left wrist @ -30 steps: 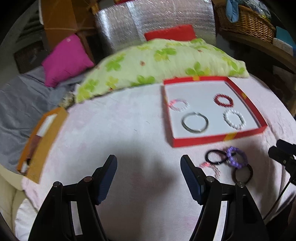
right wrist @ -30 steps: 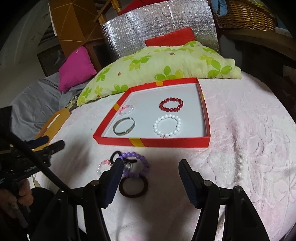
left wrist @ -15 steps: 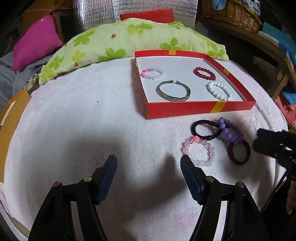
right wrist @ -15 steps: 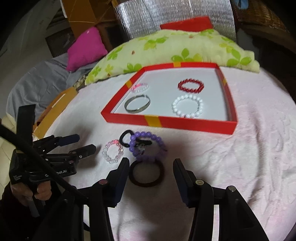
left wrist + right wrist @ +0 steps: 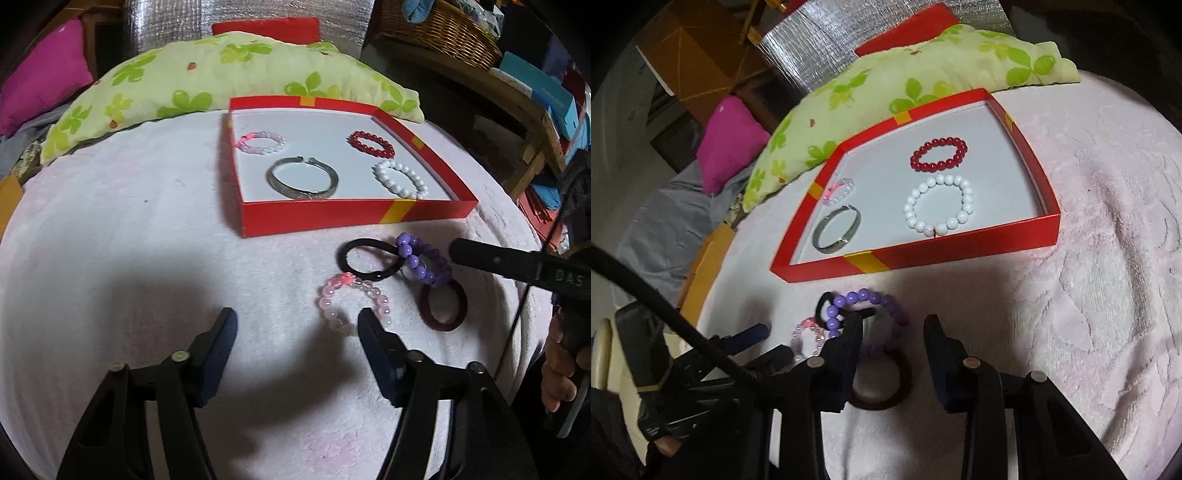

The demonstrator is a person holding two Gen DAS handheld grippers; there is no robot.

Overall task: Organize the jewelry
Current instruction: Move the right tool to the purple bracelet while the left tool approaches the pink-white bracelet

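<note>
Both grippers are spread and empty. The right gripper [image 5: 892,338] straddles the purple bracelet [image 5: 875,300], which overlaps the black band [image 5: 823,307] just left; closing could snag both and drag the tangle.

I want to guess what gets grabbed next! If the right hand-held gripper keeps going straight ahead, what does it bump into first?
Probably the purple bracelet: it lies right between the open fingers of the right hand-held gripper, just past the brown ring under it. Farther on is the red box. Depth is hard to judge.
</note>
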